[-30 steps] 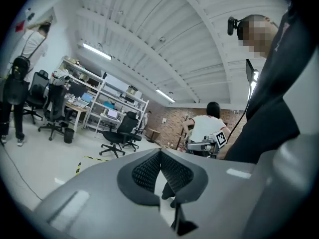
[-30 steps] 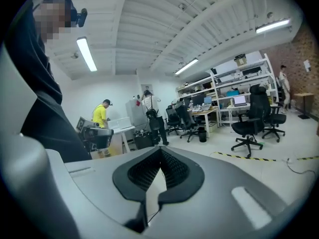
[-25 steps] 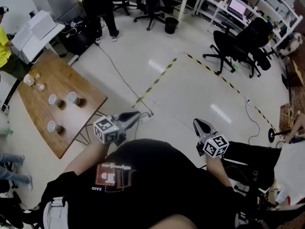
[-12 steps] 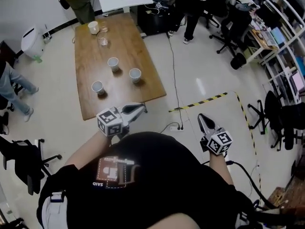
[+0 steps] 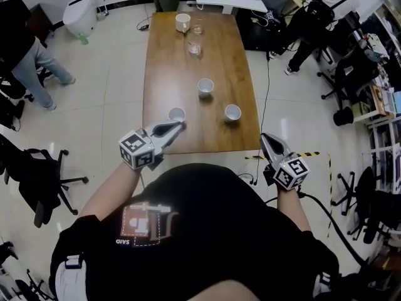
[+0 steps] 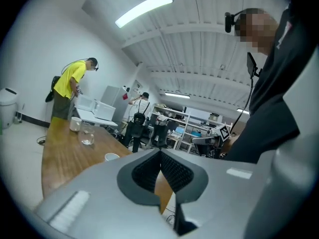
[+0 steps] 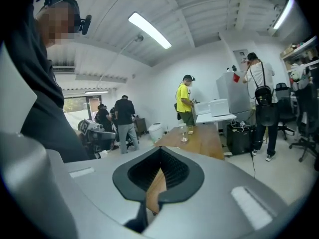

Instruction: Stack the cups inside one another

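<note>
Head view: holding the left gripper (image 5: 178,126) above the near end of the wooden table (image 5: 156,74) with jaws pressed together, tips just beside the nearest cup (image 5: 177,113) — seeing the middle cup (image 5: 205,86) and right-hand cup (image 5: 232,112) standing apart, unstacked. Holding the right gripper (image 5: 265,138) by the near right corner. Left gripper view: gripping nothing, with pads meeting, pointing along the table. Right gripper view: gripping nothing either — showing jaws closed together, facing down the tabletop.

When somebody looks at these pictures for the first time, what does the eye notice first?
A long brown wooden table fills the upper head view, with three white cups standing apart near its close end. Below it, the left gripper and the right gripper are both shut and empty.
</note>
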Available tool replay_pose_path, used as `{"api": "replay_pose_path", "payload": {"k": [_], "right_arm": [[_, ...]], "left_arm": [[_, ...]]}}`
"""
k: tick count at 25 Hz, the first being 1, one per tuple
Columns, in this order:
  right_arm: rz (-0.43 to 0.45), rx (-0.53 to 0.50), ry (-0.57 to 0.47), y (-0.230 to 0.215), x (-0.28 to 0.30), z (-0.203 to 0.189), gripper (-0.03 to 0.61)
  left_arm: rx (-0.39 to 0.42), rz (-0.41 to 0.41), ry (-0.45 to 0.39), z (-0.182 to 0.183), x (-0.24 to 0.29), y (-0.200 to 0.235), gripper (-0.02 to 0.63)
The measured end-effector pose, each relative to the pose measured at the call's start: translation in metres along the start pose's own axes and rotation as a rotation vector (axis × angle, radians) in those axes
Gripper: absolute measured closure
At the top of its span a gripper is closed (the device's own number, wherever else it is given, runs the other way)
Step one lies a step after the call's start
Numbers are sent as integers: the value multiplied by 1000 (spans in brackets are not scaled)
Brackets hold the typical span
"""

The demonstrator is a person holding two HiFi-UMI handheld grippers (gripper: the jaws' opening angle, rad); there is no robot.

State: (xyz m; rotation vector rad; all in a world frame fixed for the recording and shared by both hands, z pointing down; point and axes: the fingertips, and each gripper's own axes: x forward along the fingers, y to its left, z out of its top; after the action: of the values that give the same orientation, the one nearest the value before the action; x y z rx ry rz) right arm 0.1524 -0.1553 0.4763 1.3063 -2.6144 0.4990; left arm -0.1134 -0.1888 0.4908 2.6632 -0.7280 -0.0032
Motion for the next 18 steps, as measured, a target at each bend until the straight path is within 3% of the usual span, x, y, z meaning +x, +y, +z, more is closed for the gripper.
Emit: {"api": "replay_pose_path", "payload": {"k": [10, 18], "right_arm": [[266, -40, 73, -41, 111, 15, 565], [441, -45, 87, -77, 130, 30, 565]], "left_arm": [[-36, 284, 12, -15, -11, 42, 611], [-20, 471, 52, -24, 25, 44, 611]]}}
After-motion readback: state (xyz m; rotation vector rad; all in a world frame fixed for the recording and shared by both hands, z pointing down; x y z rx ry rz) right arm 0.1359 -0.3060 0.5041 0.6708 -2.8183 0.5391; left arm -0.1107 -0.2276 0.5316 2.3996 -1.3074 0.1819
